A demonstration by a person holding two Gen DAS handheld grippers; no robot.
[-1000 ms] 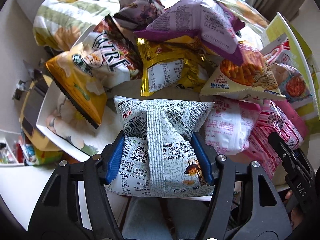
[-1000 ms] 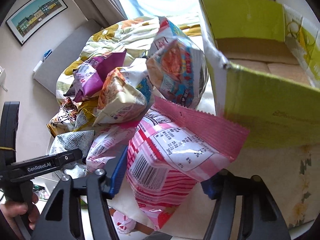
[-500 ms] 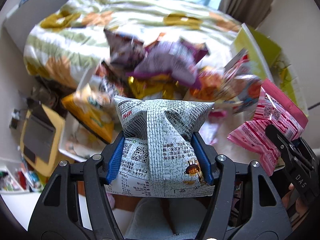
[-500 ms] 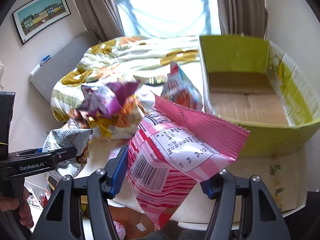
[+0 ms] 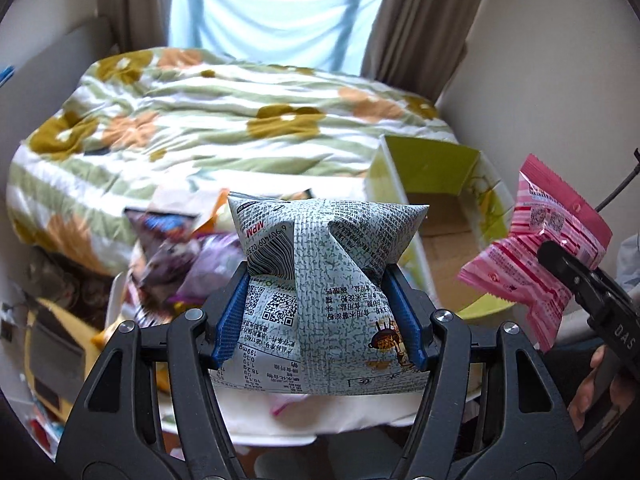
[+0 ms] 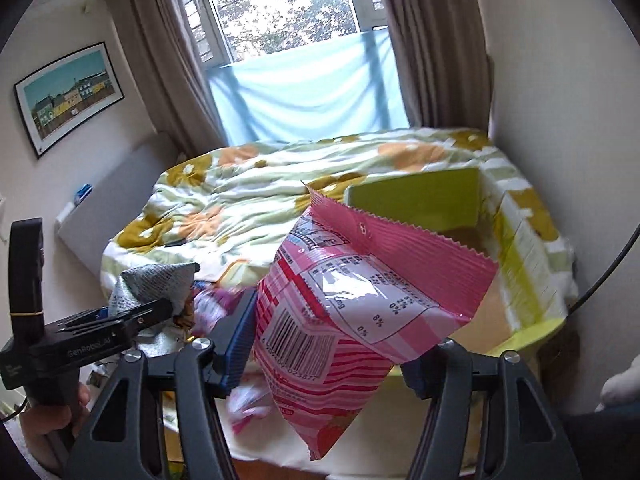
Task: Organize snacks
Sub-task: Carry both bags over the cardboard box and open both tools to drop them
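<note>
My left gripper (image 5: 320, 312) is shut on a grey-white printed snack bag (image 5: 324, 280) and holds it in the air above the table. My right gripper (image 6: 326, 344) is shut on a pink striped snack bag (image 6: 352, 312), also lifted; that bag shows at the right of the left wrist view (image 5: 536, 256). The grey bag shows at the left of the right wrist view (image 6: 156, 284). A pile of snack bags (image 5: 180, 256) lies blurred below the left gripper. An open yellow-green cardboard box (image 5: 436, 200) stands to the right, also behind the pink bag in the right wrist view (image 6: 520, 240).
A bed with a flowered green and white quilt (image 5: 208, 120) lies behind the table. A white table edge (image 5: 304, 412) shows under the left gripper. A window with curtains (image 6: 296, 40) is at the back. Clutter sits on the floor at the left (image 5: 48, 344).
Both grippers have risen well above the table with their bags. The snack pile and the box now look smaller and lower; the bed and window have come into view.
</note>
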